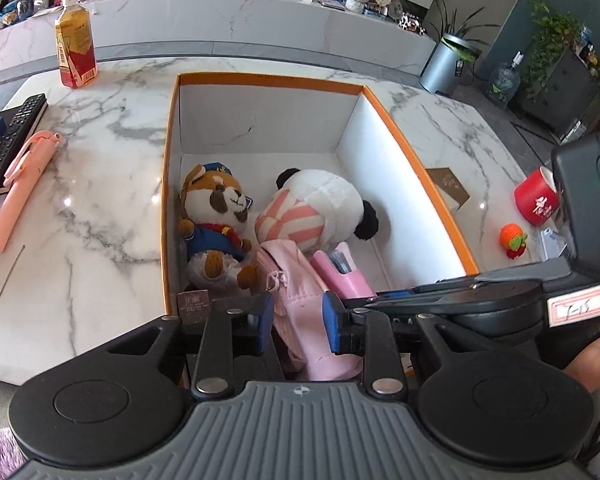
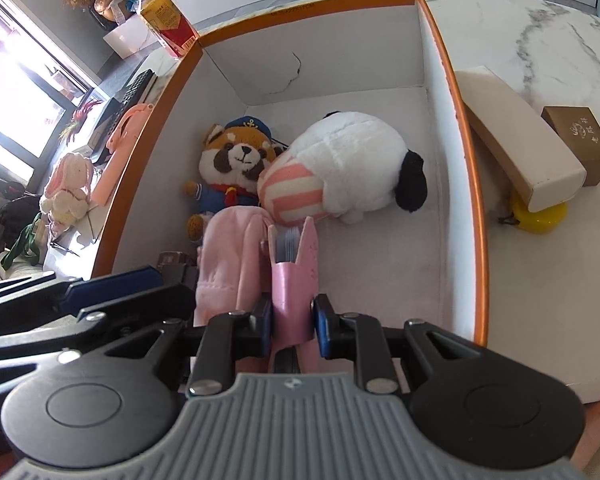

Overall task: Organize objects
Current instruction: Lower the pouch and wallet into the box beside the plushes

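White marbled surface (image 1: 100, 184), carrying an orange-rimmed white box (image 1: 268, 80). Inside, at the near end: a pink fabric pouch (image 1: 300, 292) is gripped between the narrowly parted left tongs (image 1: 298, 320); just to its right, a pink card holder (image 2: 292, 280) is clamped in the right tongs (image 2: 292, 328). Farther in, a red-panda plush (image 1: 216, 216) and a panda plush (image 1: 324, 204) are lodged touching. Left of the box: drink bottle (image 1: 75, 46), remote (image 1: 14, 132), pink folded stick (image 1: 24, 184). Right: red cup (image 1: 537, 200), brown carton (image 2: 580, 140).
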`<state>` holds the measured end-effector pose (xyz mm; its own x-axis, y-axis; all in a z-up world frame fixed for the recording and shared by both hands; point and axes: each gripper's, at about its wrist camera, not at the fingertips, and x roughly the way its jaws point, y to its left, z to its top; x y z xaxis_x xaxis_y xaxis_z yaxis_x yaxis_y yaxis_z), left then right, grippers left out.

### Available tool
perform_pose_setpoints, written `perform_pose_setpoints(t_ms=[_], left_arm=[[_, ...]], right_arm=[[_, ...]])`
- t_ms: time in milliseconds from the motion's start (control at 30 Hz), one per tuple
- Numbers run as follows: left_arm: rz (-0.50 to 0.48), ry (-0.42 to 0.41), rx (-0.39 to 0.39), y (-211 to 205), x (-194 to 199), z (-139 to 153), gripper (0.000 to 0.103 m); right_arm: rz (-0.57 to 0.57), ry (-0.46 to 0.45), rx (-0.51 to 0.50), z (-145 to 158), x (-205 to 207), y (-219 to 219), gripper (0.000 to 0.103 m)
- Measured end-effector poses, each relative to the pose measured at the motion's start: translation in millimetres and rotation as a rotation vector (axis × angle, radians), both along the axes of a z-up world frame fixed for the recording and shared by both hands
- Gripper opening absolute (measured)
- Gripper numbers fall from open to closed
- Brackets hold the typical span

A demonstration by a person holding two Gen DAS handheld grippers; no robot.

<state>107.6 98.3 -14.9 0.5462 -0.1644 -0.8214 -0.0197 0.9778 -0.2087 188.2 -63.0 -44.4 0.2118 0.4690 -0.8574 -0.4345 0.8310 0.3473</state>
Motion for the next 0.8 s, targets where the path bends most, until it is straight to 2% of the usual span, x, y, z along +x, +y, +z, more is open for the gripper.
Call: perform_pose_setpoints(t_ms=[167,300,433,600,800], left_arm=[[-0.021,0.003,0.132,-7,-4,-6,0.030],[-0.040,-0.014,0.092,-3,-8,-2,0.030],[-0.078,-0.016,0.104,-9,-10,0,0.030],[-0.101,-0.011,0.085,-10,-12,-1,0.034],[-0.105,-0.012,0.081,-8,-14,-2,0.040]], right_arm=[[0.005,0.023,-0.002,-3,-1,2,0.029],[0.005,0.016,0.000,1,-5,-1,0.030],[-0.002,0.008,0.001,4,-7,-4,0.030],[-0.020,0.054,0.041,0,1,-6,0.030],[-0.013,0.038,0.011,-2,-2,0,0.033]])
